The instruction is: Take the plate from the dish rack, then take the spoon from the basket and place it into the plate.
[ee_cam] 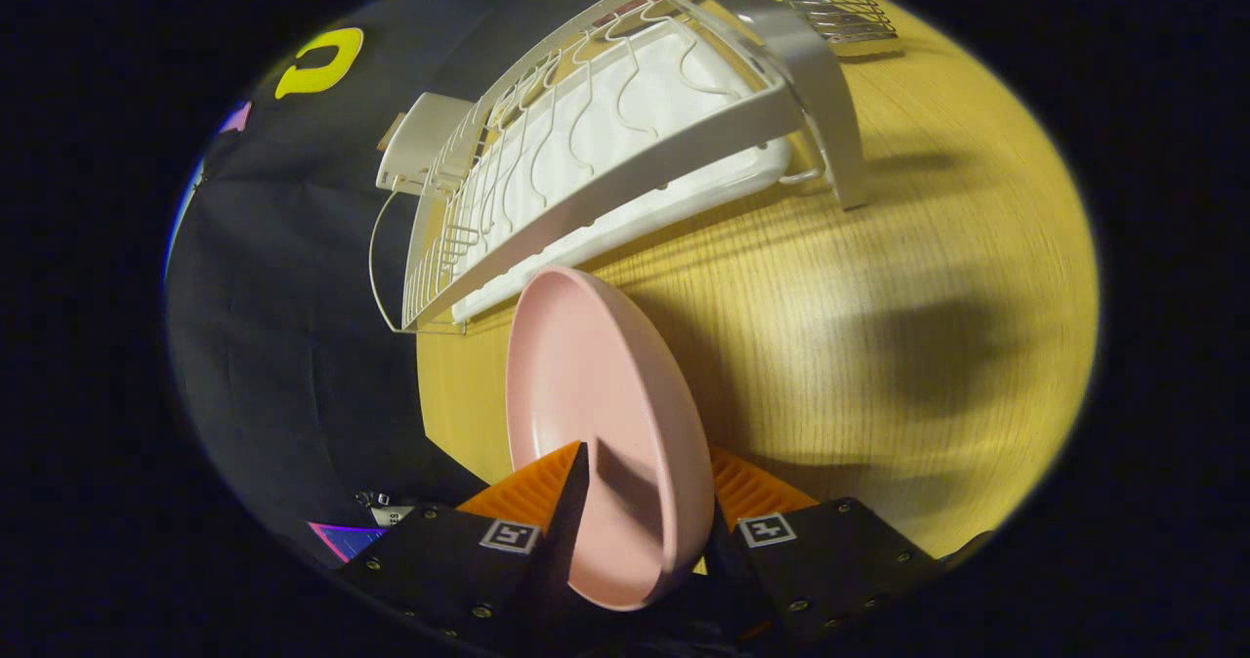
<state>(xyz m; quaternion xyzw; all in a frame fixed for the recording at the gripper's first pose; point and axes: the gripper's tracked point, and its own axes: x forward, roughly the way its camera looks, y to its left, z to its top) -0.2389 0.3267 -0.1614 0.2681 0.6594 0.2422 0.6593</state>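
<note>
Gripper (pixel 640 502) clamps the round pink plastic plate (pixel 596 394) between both fingers, plate on edge above the yellow wooden table (pixel 879 346). Beyond it, white wire dish rack (pixel 586 150) on a white drip tray; further back probably a wire basket (pixel 830 4), blurred.

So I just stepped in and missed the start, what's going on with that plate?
A person's handheld tongs are shut on the pink plate, holding it on edge above the wooden table. The plate is out of the white dish rack, which stands beyond it with no dishes in it. A wire basket sits past the rack. The spoon step is not yet done.
</note>
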